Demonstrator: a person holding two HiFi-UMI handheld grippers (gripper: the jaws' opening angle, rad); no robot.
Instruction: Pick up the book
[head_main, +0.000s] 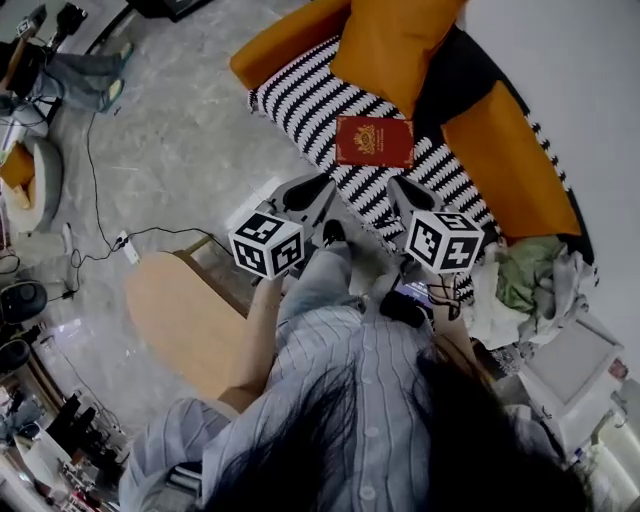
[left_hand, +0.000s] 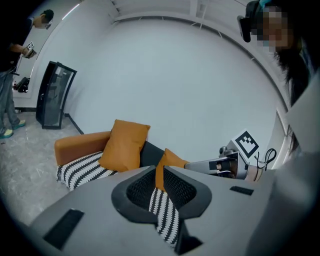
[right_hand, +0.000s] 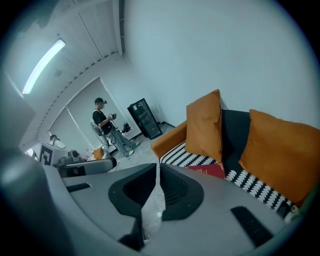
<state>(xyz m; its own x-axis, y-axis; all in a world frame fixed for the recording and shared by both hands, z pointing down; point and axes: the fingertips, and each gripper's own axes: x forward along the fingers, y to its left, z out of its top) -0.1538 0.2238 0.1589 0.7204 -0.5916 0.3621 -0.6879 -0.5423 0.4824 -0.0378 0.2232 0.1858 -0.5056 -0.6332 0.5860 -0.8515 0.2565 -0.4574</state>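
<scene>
We see a grey marbled floor (head_main: 180, 130) spreading to the left, with a black cable (head_main: 93, 185) trailing across it to a white power strip (head_main: 128, 247). Against the plain white wall (head_main: 570, 60) on the right stands an orange sofa (head_main: 280, 42). Its seat lies under a black-and-white striped cover (head_main: 300, 95), and two orange cushions (head_main: 390, 40) are propped behind. Near us is a light wooden table (head_main: 175, 315). Far off, a black cabinet (left_hand: 54, 95) stands by the wall, and a long strip light (right_hand: 44, 64) glows overhead.

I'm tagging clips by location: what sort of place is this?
Probably a lab staged as a lounge: an orange sofa, a cable trailing over the bare floor, and a standing person holding gear.
</scene>
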